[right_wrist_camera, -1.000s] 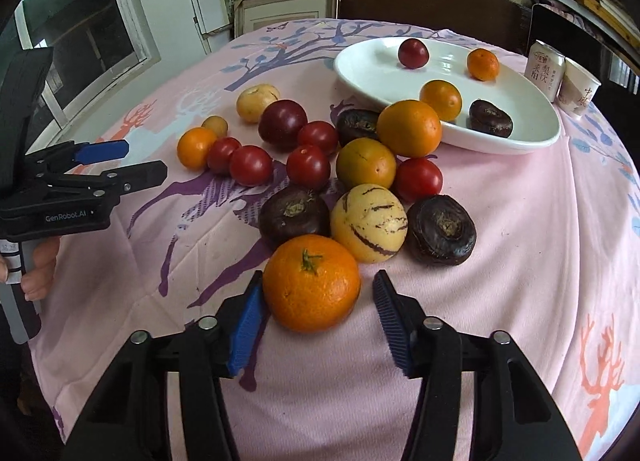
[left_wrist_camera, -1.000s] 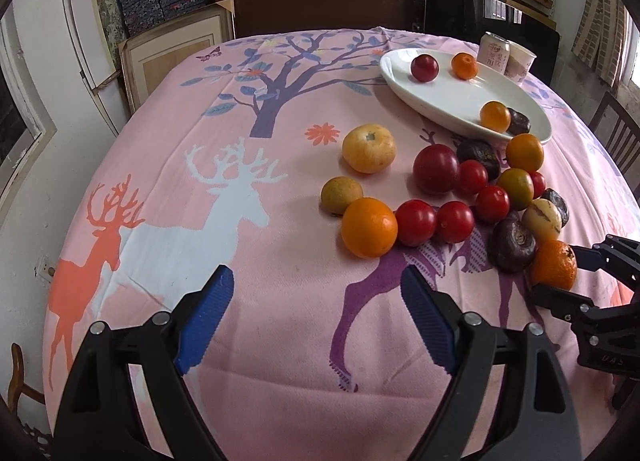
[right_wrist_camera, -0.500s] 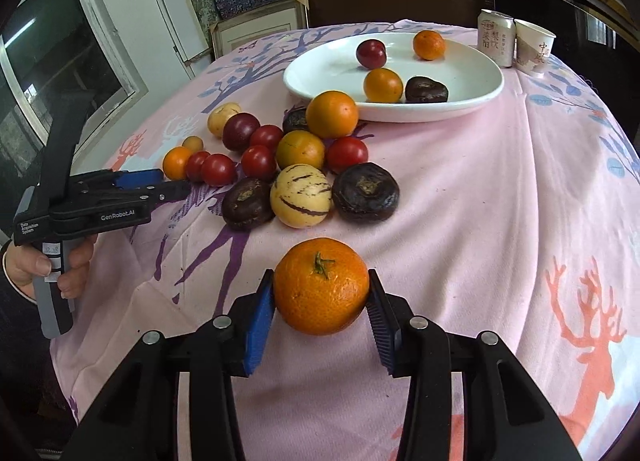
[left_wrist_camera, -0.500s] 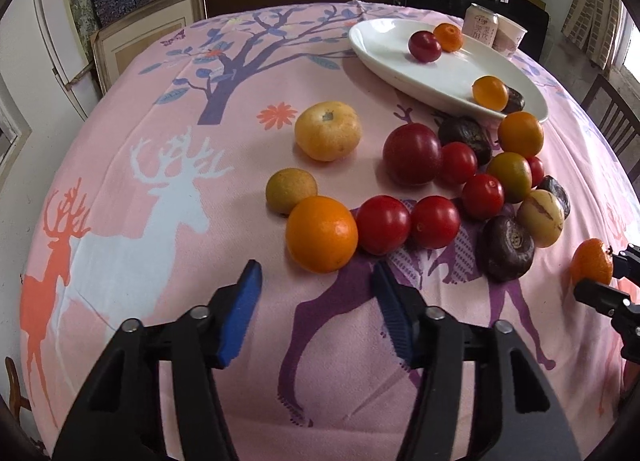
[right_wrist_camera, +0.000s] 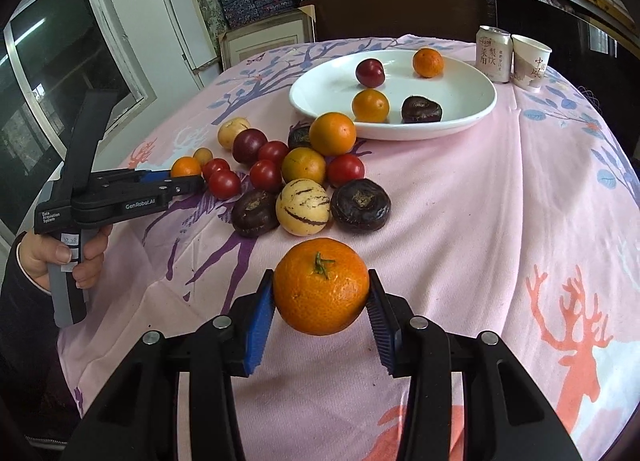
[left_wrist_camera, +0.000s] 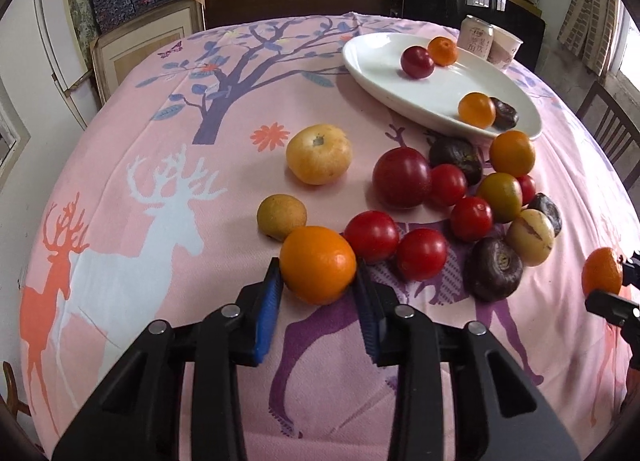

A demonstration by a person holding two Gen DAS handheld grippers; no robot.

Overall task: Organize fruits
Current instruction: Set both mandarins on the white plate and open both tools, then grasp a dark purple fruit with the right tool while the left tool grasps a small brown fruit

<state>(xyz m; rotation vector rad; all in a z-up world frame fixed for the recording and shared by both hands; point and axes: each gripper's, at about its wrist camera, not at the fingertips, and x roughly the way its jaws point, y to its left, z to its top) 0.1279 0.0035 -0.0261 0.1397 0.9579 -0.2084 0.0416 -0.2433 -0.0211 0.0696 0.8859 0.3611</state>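
Observation:
My left gripper [left_wrist_camera: 318, 289] is shut on a smooth orange [left_wrist_camera: 317, 264] that rests on the pink cloth at the near end of the fruit pile; it also shows in the right wrist view [right_wrist_camera: 186, 167]. My right gripper [right_wrist_camera: 321, 301] is shut on a stemmed mandarin [right_wrist_camera: 321, 286] and holds it above the cloth. A white oval plate [right_wrist_camera: 460, 81] at the back holds several fruits. Red tomatoes [left_wrist_camera: 371, 235], dark round fruits [right_wrist_camera: 361, 205] and a striped pale melon [right_wrist_camera: 305, 207] lie in a pile on the cloth.
A drink can [right_wrist_camera: 493, 54] and a paper cup [right_wrist_camera: 529, 62] stand behind the plate. A yellow fruit [left_wrist_camera: 319, 154] and a small brownish one [left_wrist_camera: 281, 216] lie left of the pile. The table [right_wrist_camera: 560, 201] falls away at the right and near edges. A wooden chair [left_wrist_camera: 608, 129] stands at right.
My left gripper moved forward to the smooth orange and closed on it. My right gripper closed on the mandarin and lifted it up and back from the pile.

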